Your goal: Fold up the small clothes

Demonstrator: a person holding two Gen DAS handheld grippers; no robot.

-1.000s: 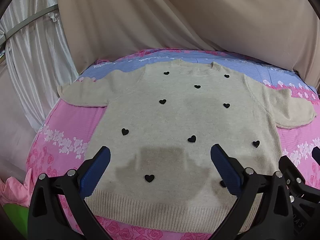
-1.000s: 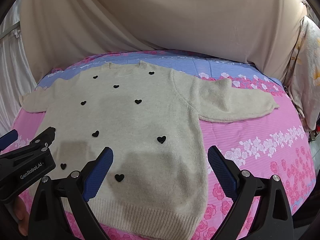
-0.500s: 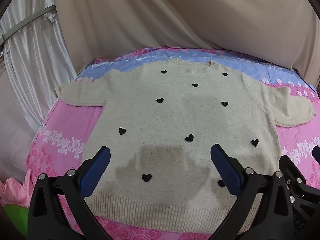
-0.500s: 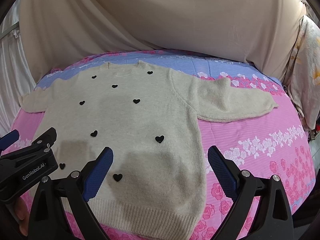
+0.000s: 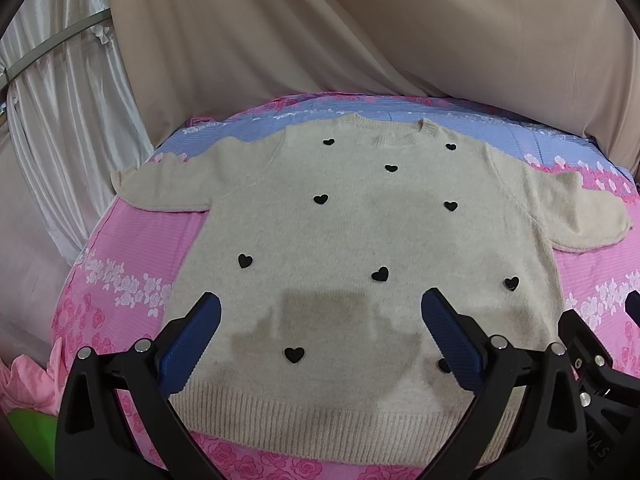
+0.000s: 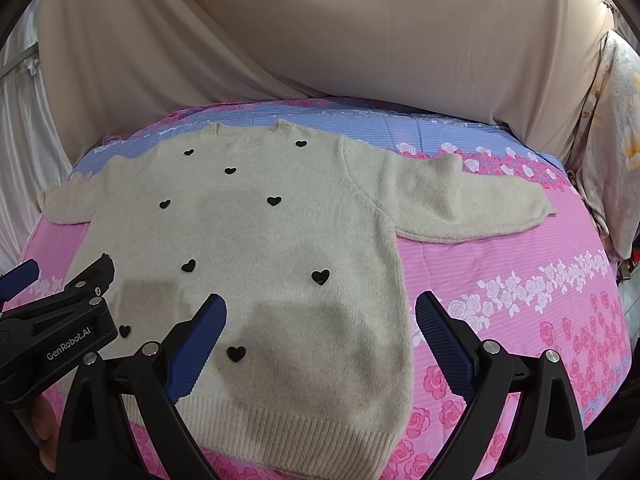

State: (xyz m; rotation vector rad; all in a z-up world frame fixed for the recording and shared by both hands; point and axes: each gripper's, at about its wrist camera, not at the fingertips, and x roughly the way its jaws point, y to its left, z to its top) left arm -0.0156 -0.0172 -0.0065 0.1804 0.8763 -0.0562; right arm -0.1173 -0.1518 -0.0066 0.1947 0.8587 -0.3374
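A beige knit sweater (image 5: 360,232) with small black hearts lies flat and face up on the bed, sleeves spread to both sides; it also shows in the right wrist view (image 6: 256,232). My left gripper (image 5: 320,320) is open and empty, hovering above the hem's left half. My right gripper (image 6: 320,320) is open and empty, hovering above the hem's right corner. The left gripper's body (image 6: 52,332) shows at the lower left of the right wrist view. The right gripper's body (image 5: 600,360) shows at the lower right of the left wrist view.
The bed has a pink and blue floral sheet (image 5: 120,280), also seen in the right wrist view (image 6: 520,300). Beige drapes (image 5: 360,32) hang behind the bed. A white curtain (image 5: 52,120) hangs at the left. A floral cloth (image 6: 612,140) hangs at the right.
Both grippers have drifted slightly; the sweater sits a little lower left in the views. Nothing was gripped or moved.
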